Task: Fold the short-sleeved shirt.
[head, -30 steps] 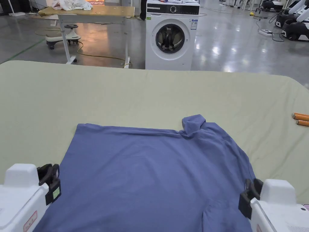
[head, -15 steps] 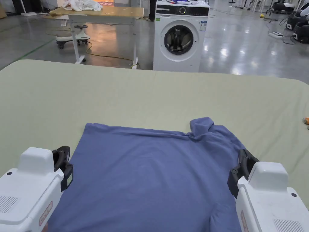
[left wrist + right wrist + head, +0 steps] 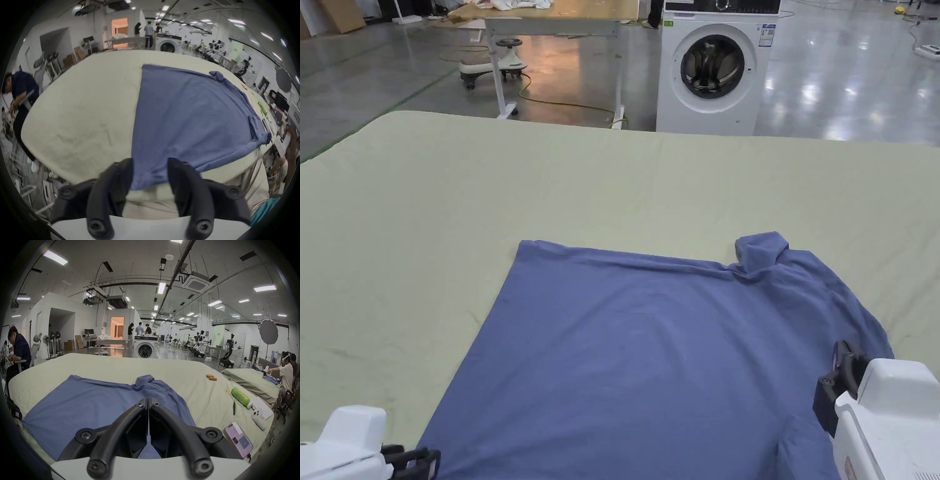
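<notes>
While the blue shirt (image 3: 650, 356) lies flat on the green-covered counter (image 3: 425, 206), reaching its near edge with the collar toward the far right, left claw (image 3: 149, 172) sits at the shirt's near-left corner, jaws spread, hem between them but not pinched. Right claw (image 3: 148, 400) hovers over the shirt's right side, jaws pressed together, gripping nothing. Washing machine (image 3: 715, 65) stands beyond the far edge.
</notes>
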The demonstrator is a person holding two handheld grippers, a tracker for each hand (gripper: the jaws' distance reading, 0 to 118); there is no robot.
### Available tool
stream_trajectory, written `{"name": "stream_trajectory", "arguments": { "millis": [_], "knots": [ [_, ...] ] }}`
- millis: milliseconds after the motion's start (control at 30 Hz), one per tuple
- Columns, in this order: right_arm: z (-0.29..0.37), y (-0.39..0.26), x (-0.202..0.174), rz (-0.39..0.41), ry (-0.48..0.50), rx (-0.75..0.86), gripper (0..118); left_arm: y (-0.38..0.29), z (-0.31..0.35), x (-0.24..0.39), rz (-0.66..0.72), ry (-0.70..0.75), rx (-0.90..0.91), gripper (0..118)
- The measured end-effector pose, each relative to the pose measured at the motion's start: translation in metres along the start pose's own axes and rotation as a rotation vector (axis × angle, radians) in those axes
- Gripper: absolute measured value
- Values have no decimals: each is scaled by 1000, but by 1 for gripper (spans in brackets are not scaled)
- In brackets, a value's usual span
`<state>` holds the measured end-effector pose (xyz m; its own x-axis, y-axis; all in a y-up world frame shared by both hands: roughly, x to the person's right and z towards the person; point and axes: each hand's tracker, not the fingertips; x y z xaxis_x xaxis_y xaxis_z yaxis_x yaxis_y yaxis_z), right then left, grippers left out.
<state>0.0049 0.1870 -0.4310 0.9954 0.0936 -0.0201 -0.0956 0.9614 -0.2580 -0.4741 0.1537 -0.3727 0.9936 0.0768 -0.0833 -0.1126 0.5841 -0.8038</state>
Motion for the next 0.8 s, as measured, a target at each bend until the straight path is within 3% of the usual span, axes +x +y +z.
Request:
{"name": "stream_trajectory", "arguments": {
  "millis": [67,300,367,500,700,733,800],
  "knots": [
    [0,-3,1,7,0,-13,0,-4,-8,-2,20,50,-12,53],
    [1,-11,7,15,-6,-51,0,-7,-40,8,34,166,-84,49],
    [2,-14,10,13,-10,-61,0,-8,-40,14,-50,181,-84,35],
    [6,-20,21,-3,-16,-91,0,-6,-40,11,2,114,-75,5],
    [20,-26,65,3,-55,-211,1,-2,-36,8,13,76,-73,3],
    [22,-28,74,17,-60,-250,4,-2,-35,8,12,72,-71,3],
    [25,-33,91,34,-59,-337,29,-1,-32,7,8,68,-65,3]
  ]
}}
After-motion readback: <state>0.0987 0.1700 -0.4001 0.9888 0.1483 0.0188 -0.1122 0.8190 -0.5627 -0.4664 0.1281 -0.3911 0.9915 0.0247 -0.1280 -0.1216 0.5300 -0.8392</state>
